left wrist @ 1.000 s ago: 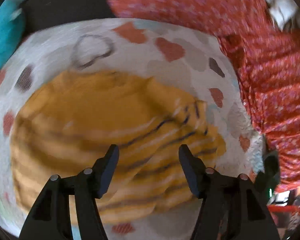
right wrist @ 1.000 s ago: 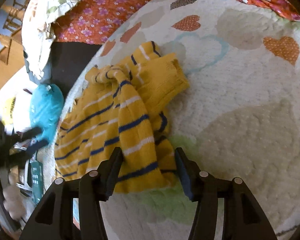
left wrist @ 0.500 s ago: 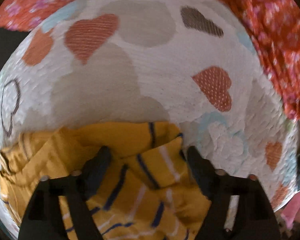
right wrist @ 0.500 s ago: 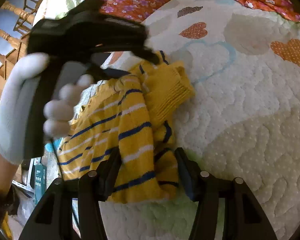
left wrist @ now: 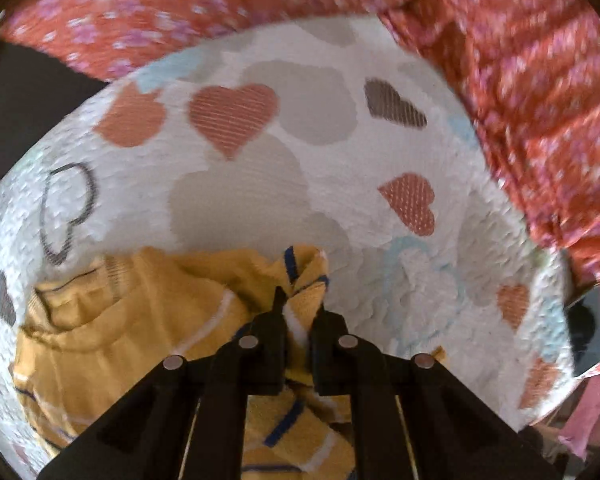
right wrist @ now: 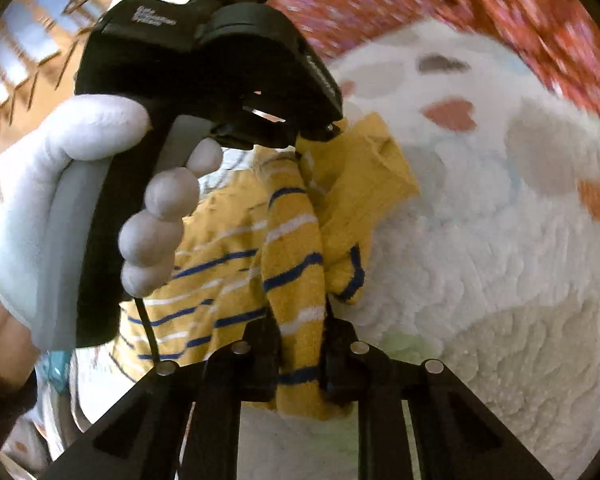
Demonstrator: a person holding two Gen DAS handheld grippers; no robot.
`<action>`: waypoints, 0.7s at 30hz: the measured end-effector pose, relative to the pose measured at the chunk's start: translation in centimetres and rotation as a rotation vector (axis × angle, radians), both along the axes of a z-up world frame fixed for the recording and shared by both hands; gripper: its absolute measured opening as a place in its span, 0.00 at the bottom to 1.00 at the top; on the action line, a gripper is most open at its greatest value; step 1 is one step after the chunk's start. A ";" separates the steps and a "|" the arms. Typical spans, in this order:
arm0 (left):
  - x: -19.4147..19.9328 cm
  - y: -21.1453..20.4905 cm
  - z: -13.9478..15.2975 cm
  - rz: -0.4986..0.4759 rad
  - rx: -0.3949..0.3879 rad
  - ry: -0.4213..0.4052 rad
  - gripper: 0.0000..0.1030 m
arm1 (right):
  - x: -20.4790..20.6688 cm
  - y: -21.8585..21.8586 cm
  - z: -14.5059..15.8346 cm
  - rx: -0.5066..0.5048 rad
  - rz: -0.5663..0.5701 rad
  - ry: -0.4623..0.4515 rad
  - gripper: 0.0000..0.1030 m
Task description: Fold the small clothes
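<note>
Both claws pinch the yellow striped sweater (left wrist: 112, 332) on the heart quilt (left wrist: 260, 184) — left claw (left wrist: 298, 308) bunches a corner, right claw (right wrist: 300, 344) the sleeve — uneven pulling could twist the fold.

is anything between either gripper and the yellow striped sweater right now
Nothing visible. The left gripper is already shut on a bunched fold of the yellow striped sweater, and the right gripper is shut on a striped part of it. The sweater lies on the heart-print quilt, with no other item on top of it.
</note>
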State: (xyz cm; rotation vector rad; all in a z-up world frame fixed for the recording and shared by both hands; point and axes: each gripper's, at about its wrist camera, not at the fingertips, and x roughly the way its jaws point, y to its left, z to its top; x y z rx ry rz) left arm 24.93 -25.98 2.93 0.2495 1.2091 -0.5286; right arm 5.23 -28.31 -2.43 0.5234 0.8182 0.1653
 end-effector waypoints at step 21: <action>1.8 37.0 -0.5 0.538 -0.303 0.032 0.09 | 7.6 25.7 2.3 -0.059 0.523 0.048 0.13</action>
